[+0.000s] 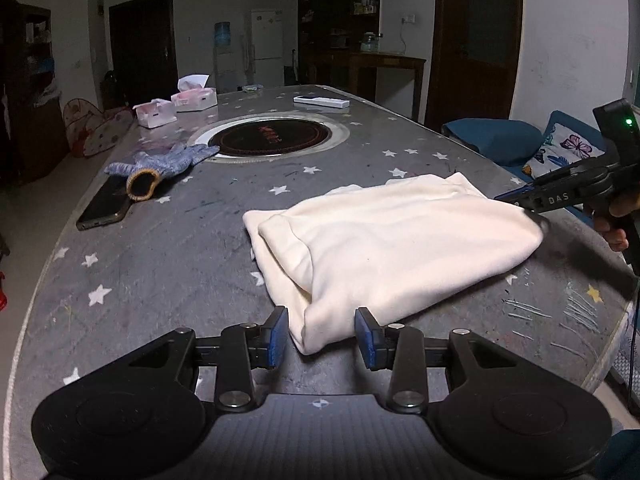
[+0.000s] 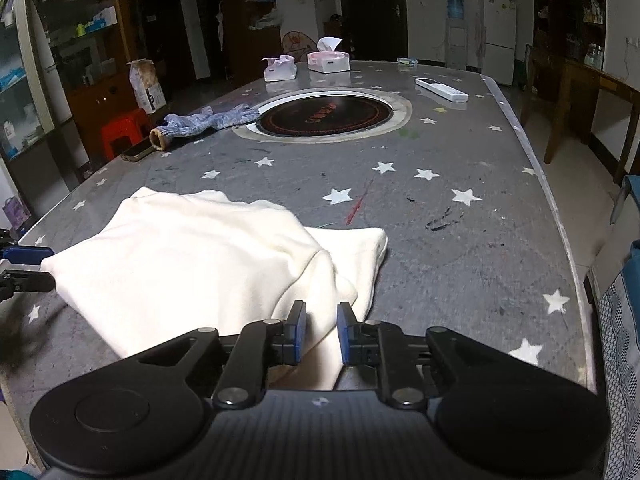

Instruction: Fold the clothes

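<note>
**Cream garment folded on the starred table**

The cream garment [image 1: 392,240] lies folded near the front edge of the grey table [image 1: 168,248]; the left tool [image 1: 322,332] stands open, one corner of the cloth loose between its blue pads; the right tool [image 2: 321,332] is slightly parted around a fold, pads not pressing; its side reads "DAS".
</note>
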